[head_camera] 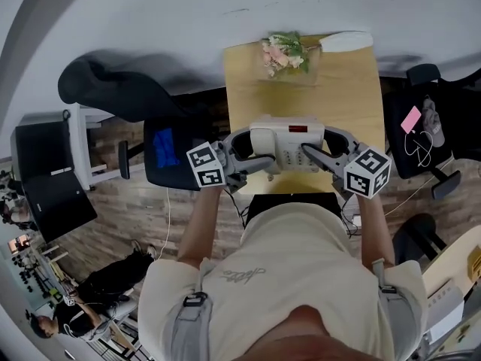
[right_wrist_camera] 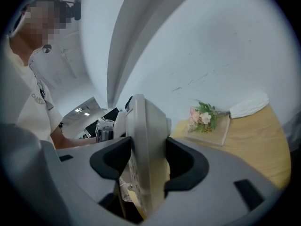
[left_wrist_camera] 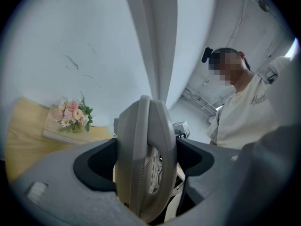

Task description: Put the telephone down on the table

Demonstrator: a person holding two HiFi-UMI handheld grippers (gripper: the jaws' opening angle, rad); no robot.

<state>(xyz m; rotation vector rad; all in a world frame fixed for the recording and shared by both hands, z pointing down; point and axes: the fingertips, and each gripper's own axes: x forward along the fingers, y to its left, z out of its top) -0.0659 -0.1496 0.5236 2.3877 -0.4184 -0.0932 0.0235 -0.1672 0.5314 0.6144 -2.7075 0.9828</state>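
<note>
A cream desk telephone (head_camera: 287, 145) with a red display hangs over the near end of the wooden table (head_camera: 353, 89), held from both sides. My left gripper (head_camera: 252, 160) is shut on its left end, my right gripper (head_camera: 319, 156) on its right end. In the left gripper view the telephone (left_wrist_camera: 146, 159) stands edge-on between the dark pads (left_wrist_camera: 101, 161), filling the gap. In the right gripper view the telephone (right_wrist_camera: 143, 154) is clamped the same way. Whether its base touches the table is hidden.
A bunch of pink flowers (head_camera: 284, 53) lies on a book at the table's far end, by a white folded thing (head_camera: 346, 41). Black chairs (head_camera: 169, 153) stand left and right (head_camera: 421, 134) of the table. A white wall runs behind.
</note>
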